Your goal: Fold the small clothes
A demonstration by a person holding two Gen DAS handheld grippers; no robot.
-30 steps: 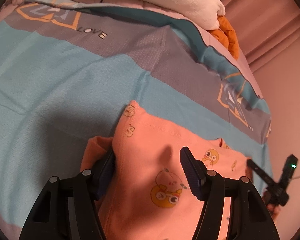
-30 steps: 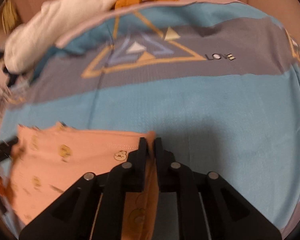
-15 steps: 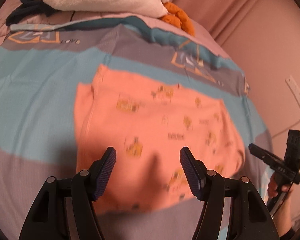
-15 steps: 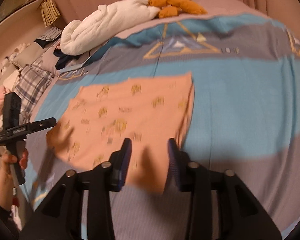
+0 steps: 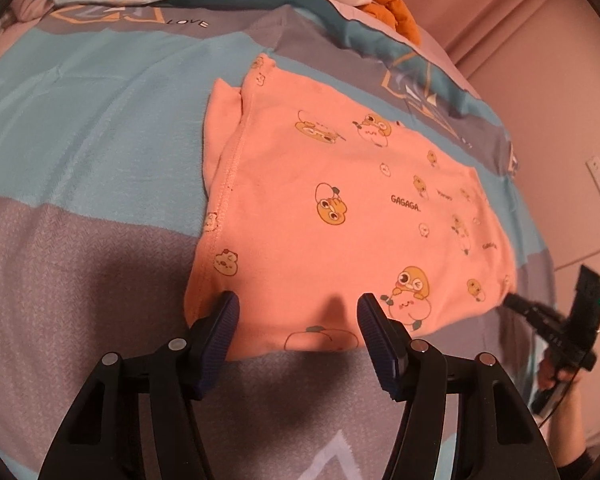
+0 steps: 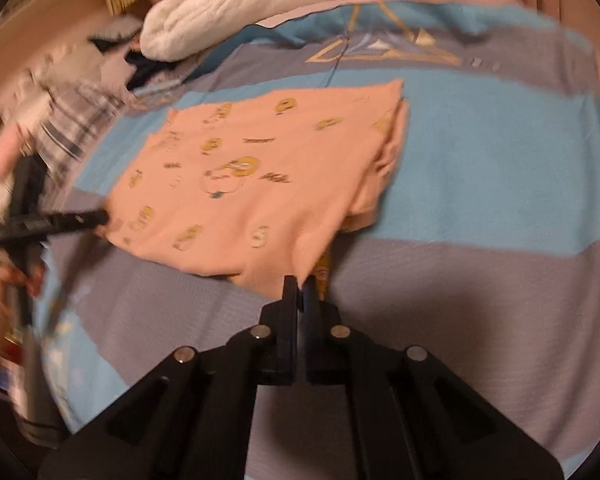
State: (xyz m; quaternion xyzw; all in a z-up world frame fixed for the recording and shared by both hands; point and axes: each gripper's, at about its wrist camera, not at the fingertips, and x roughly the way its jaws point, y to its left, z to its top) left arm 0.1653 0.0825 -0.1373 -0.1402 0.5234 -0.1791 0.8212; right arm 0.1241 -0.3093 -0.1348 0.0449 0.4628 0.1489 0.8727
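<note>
Right claw [image 6: 300,284] now clamped on peach garment [image 5: 340,208] corner, left claw [image 5: 298,320] spread

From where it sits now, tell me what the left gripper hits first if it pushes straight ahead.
The left gripper, jaws open, would meet the near hem of the pink garment lying on the bedspread, likely straddling the cloth's edge; its height above the fabric is unclear.

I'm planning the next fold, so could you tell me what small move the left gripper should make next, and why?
Probably close the left gripper on the near edge of the orange garment. Its fingers are open, straddling that edge, while the right gripper looks shut at the garment's near corner, though blur leaves its grip uncertain. Holding both corners would let the edge lift evenly.
</note>
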